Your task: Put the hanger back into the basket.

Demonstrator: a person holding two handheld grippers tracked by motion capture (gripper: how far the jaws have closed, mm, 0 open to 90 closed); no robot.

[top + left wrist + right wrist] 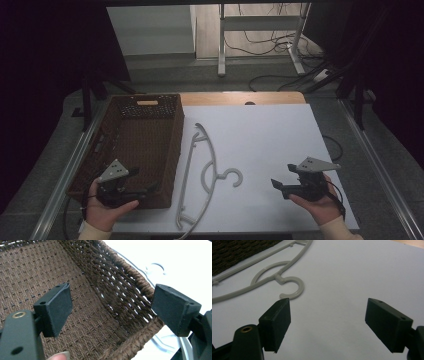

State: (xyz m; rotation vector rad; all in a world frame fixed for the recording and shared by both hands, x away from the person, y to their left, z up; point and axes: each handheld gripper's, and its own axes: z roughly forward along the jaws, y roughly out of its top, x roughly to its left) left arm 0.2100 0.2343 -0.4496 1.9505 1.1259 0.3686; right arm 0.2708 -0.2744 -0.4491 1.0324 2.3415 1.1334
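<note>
1. Woven brown wicker forms the basket at the left of the table. The left claw hovers over its near right corner with jaws spread wide and nothing between them. In the left gripper view the far jaw sits just above the basket's rim. If this claw drops or swings right without lifting, I judge that it could snag the weave and drag the basket, since wicker slides easily on the smooth white sheet.

2. Just right of the basket lies the grey plastic hanger, flat on the white sheet, its hook curling toward the right claw. Its long bar runs close along the basket's wall, so the wall blocks any approach to the hanger from that side. A thin, flat hanger gives little to pinch, and a jaw pushed against it would likely skid it away or jam it against the basket.

3. Farther right, the right claw rests low near the table's front edge, jaws wide apart and empty, pointing toward the hook. Bare sheet lies between them. A closing bite taken too high may slip off the rounded hook.

4. Beyond the table stand metal legs and loose cables on the floor, well apart from the work.
</note>
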